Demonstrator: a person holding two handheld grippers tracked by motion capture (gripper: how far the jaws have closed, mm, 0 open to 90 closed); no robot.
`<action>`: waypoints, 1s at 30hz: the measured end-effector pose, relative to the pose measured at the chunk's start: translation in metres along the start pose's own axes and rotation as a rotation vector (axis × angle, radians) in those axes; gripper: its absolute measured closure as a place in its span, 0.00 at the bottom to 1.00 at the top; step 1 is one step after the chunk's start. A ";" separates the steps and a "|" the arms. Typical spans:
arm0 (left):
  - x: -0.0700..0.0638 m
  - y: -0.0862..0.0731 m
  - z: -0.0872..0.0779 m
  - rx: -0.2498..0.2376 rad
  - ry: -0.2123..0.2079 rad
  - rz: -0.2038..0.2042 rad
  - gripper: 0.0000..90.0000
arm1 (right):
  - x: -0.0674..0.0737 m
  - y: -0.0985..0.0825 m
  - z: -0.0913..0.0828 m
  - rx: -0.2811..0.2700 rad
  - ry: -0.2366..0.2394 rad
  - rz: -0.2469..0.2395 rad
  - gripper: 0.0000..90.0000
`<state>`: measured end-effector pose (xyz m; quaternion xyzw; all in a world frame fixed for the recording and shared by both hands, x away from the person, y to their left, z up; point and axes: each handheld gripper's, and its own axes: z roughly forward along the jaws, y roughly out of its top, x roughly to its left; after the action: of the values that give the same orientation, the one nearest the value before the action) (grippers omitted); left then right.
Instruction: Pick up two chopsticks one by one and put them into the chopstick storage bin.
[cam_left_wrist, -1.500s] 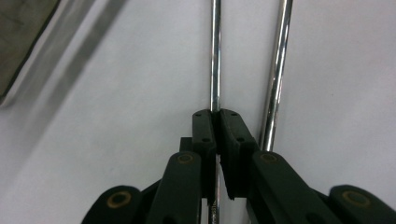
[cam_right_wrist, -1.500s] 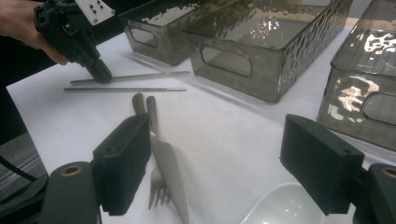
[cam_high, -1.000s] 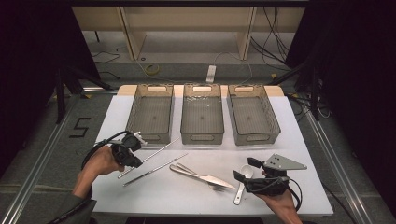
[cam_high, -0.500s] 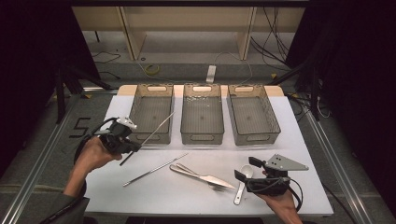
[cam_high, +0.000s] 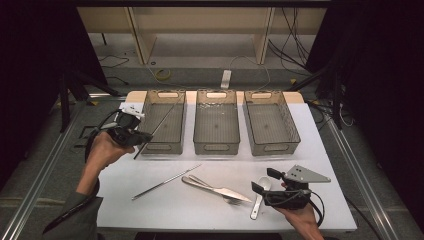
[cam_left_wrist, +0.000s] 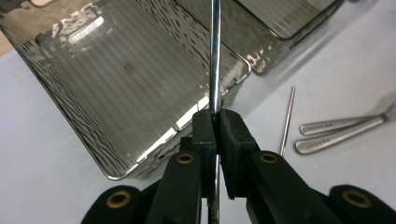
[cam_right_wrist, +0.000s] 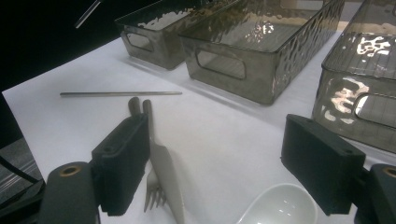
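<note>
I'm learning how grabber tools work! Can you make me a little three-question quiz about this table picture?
1. True or false: the left gripper is shut on a metal chopstick.
2. How many clear bins stand on the table?
A) two B) three C) four
3. Fill in: the white ______ lies just in front of the open right gripper.

Key
1. True; the stick points over the left bin.
2. B.
3. Spoon, beside the knife and fork.

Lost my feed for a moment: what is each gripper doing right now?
Left gripper: shut on a metal chopstick.
Right gripper: open, holding nothing.
</note>
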<state>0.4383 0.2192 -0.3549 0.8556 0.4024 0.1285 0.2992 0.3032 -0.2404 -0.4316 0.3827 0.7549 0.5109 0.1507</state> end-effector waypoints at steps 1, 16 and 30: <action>0.002 0.001 0.001 -0.007 0.009 -0.006 0.94 | 0.000 0.000 0.000 0.001 0.000 -0.001 0.27; 0.031 0.018 0.007 -0.055 0.082 -0.083 0.94 | -0.001 0.000 0.000 0.002 -0.002 0.004 0.27; 0.046 0.029 0.021 -0.090 0.118 -0.121 0.94 | -0.001 0.000 0.000 0.005 0.000 0.004 0.27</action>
<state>0.4952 0.2317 -0.3548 0.8065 0.4639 0.1783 0.3203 0.3034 -0.2411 -0.4320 0.3843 0.7554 0.5095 0.1488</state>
